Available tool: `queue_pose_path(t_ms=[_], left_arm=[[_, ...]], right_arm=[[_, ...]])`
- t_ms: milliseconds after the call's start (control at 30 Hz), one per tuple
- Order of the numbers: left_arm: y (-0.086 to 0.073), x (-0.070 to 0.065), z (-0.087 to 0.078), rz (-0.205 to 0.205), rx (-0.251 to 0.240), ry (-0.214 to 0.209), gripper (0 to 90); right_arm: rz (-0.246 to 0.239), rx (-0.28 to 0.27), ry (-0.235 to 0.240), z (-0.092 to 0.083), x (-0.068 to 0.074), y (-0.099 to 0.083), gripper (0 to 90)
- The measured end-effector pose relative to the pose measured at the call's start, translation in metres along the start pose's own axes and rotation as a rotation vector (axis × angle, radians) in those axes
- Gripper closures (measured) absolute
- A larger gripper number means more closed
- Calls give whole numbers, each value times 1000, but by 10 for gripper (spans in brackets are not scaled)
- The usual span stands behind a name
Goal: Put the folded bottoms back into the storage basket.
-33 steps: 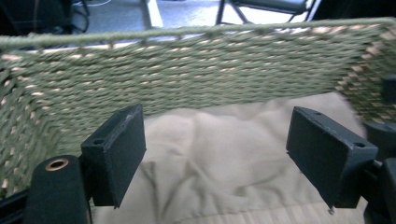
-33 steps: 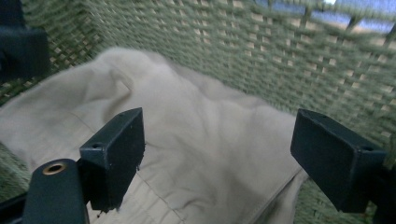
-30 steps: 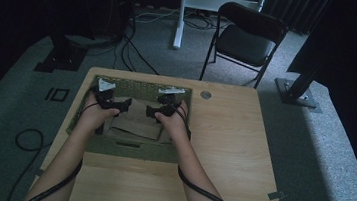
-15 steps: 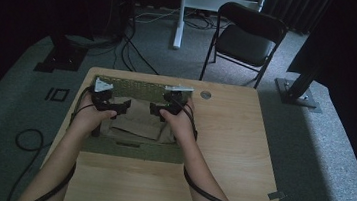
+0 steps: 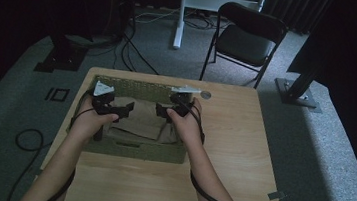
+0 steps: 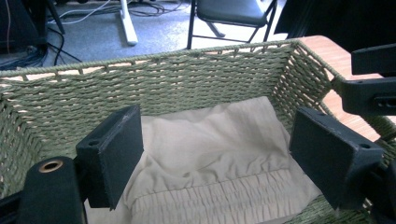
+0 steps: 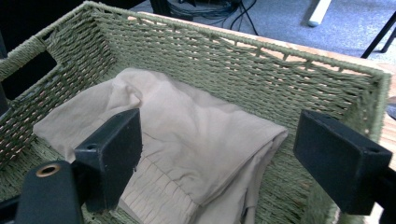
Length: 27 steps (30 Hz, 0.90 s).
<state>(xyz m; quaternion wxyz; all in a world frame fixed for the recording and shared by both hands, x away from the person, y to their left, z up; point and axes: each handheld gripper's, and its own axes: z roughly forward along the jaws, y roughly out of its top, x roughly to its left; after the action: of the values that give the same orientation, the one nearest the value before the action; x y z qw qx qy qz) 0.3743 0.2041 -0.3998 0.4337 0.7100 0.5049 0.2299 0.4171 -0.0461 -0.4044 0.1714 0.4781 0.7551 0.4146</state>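
Lying crumpled in green woven basket [image 5: 133,151] on surface: one beige garment [image 6: 210,158]. Left gripper [image 5: 115,110] and right gripper [image 5: 168,110] above it, jaws wide open, empty. Risk: jaws snagging basket weave or pinching one loose layer, cloth slipping.

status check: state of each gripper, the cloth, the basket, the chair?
left gripper: open, empty, above the cloth
right gripper: open, empty, above the cloth
beige cloth: crumpled, lying in the basket
green woven basket: upright on the table
folding chair: unfolded, unoccupied
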Motion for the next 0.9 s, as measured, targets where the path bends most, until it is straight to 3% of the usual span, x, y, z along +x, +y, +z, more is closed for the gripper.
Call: queue_pose_path(t_ms=[133, 233, 300, 367, 667, 900], left_arm=[[-5, -4, -3, 36, 7, -6, 166], [-5, -8, -7, 8, -17, -12, 166], [-5, -9, -9, 11, -18, -15, 166], [-7, -13, -12, 38, -15, -23, 166], [-16, -25, -20, 77, -17, -46, 166], [-21, -32, -29, 81, -55, -57, 166]], right_arm=[[-9, -10, -8, -6, -2, -1, 145], [-22, -26, -14, -12, -5, -2, 140], [-26, -30, -17, -16, -7, -4, 140], [-39, -27, -17, -20, -8, -6, 140], [-66, -50, -34, -38, -22, -18, 140], [-73, -56, -42, -52, -35, -29, 140]])
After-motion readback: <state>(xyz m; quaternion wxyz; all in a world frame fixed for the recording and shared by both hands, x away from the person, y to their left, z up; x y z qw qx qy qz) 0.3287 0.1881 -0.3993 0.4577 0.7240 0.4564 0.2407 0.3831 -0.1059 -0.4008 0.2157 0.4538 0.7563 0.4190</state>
